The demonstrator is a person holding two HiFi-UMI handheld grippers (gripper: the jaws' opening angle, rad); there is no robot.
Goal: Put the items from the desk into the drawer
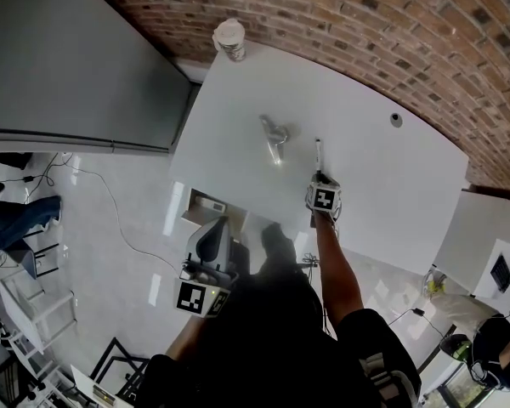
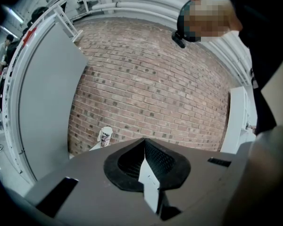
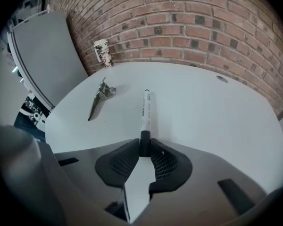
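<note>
**A:** Which step are we on?

**B:** The pick-up, we'd say. Our right gripper (image 3: 144,146) pinches the dark end of the marker (image 3: 146,112), which lies flat on the white surface (image 3: 207,107), near the metal tool (image 3: 99,99).

**A:** And our left gripper (image 2: 144,147)?

**B:** Pressed together on nothing, held low, off the surface.

**A:** So next?

**B:** We lift the marker clear and carry it to the drawer, which we cannot clearly make out from here; the tool waits its turn
</note>
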